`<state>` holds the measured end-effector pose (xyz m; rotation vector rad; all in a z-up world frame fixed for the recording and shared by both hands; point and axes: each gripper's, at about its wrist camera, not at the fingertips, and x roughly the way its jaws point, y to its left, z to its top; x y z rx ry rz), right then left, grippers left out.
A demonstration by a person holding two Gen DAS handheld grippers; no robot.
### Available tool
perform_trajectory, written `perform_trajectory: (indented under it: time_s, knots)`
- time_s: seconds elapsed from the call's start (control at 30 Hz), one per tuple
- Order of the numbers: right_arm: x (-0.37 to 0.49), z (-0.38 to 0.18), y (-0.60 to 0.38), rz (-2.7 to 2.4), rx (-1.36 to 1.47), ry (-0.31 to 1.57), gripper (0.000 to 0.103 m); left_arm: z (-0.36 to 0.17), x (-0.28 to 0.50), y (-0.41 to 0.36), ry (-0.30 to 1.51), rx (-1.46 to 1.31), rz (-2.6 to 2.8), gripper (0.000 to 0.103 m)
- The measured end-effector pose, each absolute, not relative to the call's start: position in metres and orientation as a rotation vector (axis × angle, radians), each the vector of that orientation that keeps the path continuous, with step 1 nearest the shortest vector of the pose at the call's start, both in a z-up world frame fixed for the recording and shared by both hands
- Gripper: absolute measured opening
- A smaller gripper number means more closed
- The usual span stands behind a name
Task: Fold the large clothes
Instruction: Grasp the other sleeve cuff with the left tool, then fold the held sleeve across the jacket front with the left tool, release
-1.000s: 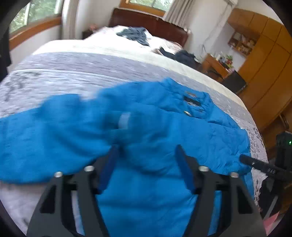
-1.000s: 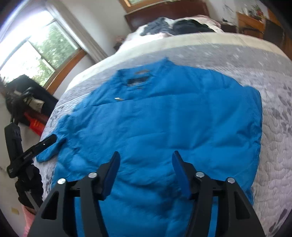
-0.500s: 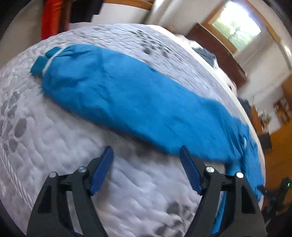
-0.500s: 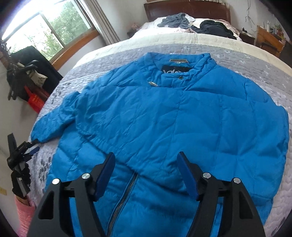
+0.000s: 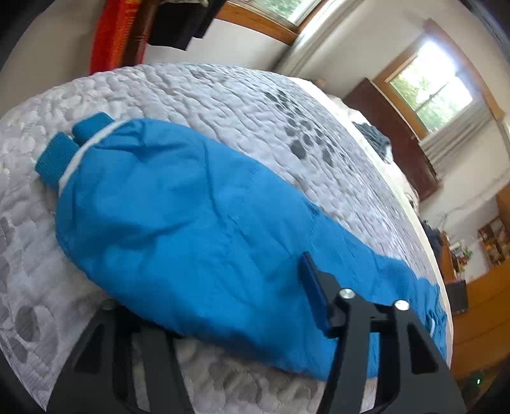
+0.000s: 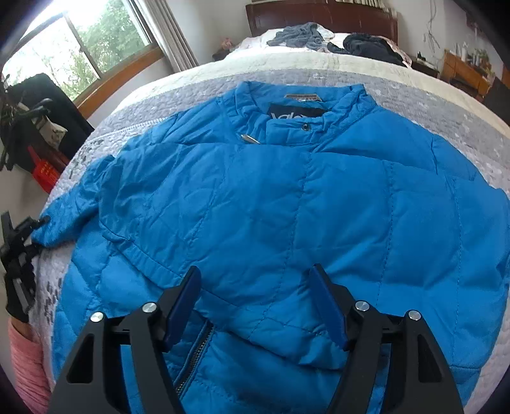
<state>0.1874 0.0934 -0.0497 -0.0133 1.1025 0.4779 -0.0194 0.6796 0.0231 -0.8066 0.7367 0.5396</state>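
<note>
**A:** Where is the garment?

**B:** The bright blue quilted puffer jacket lies spread front-up on the grey-and-white quilted bedspread, collar away from the right gripper. Its black neck label and a metal zip pull sit straight ahead, beyond the fingertips. The zip track runs down just inside the near left finger.

**A:** And that right claw?

**B:** Its jaws stand wide apart with nothing between them, hovering over the lower front of the jacket. I cannot tell whether the blue finger pads touch the fabric.

**A:** The left one?

**B:** The left gripper is low at the blue padded sleeve. The sleeve bulges across the gap between the fingers: the right finger with its blue pad shows on top, while the left finger's tip is hidden beneath the fabric. Whether it is clamped on the sleeve, I cannot tell.

**A:** Where does the sleeve end?

**B:** Ahead and to the left of that claw, at a ribbed blue knit cuff lying on the bedspread.

**A:** Anything else?

**B:** From the right claw's view, far left, the left gripper's black frame meets the sleeve end, with a pink sleeve of the person below it. Dark clothes are heaped far ahead by the dark wooden headboard.
</note>
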Motion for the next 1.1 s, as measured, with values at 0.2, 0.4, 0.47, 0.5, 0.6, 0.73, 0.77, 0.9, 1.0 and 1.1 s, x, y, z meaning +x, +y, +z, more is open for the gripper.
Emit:
perform_trajectory:
  time_s: [0.2, 0.4, 0.47, 0.5, 0.6, 0.73, 0.77, 0.9, 1.0, 1.1]
  knots:
    - [0.186, -0.048, 0.089, 0.489, 0.001, 1.101, 0.071, 0.039, -0.021, 0.672, 0.683, -0.763, 0.562, 0.010]
    - [0.179, -0.036, 0.081, 0.496, 0.010, 1.092, 0.071, 0.075, -0.016, 0.646, 0.606, -0.666, 0.531, 0.006]
    - [0.175, -0.032, 0.077, 0.495, 0.009, 1.084, 0.071, 0.087, -0.012, 0.634, 0.591, -0.647, 0.500, 0.005]
    - [0.173, -0.030, 0.075, 0.495, 0.009, 1.082, 0.071, 0.094, -0.010, 0.625, 0.583, -0.637, 0.479, 0.005]
    - [0.168, -0.025, 0.068, 0.483, -0.003, 1.072, 0.071, 0.114, -0.002, 0.597, 0.559, -0.588, 0.415, 0.005]
    - [0.161, -0.019, 0.057, 0.459, -0.017, 1.054, 0.071, 0.136, 0.018, 0.547, 0.544, -0.515, 0.303, 0.005]
    - [0.160, -0.018, 0.054, 0.454, -0.015, 1.049, 0.071, 0.138, 0.022, 0.536, 0.542, -0.496, 0.280, 0.005]
    - [0.157, -0.016, 0.040, 0.437, -0.003, 1.034, 0.071, 0.152, 0.043, 0.477, 0.540, -0.424, 0.159, 0.005]
    - [0.155, -0.016, 0.032, 0.421, 0.002, 1.023, 0.071, 0.154, 0.061, 0.437, 0.557, -0.378, 0.087, 0.005]
    - [0.154, -0.016, 0.023, 0.417, 0.018, 1.010, 0.071, 0.151, 0.078, 0.395, 0.575, -0.332, 0.029, 0.005]
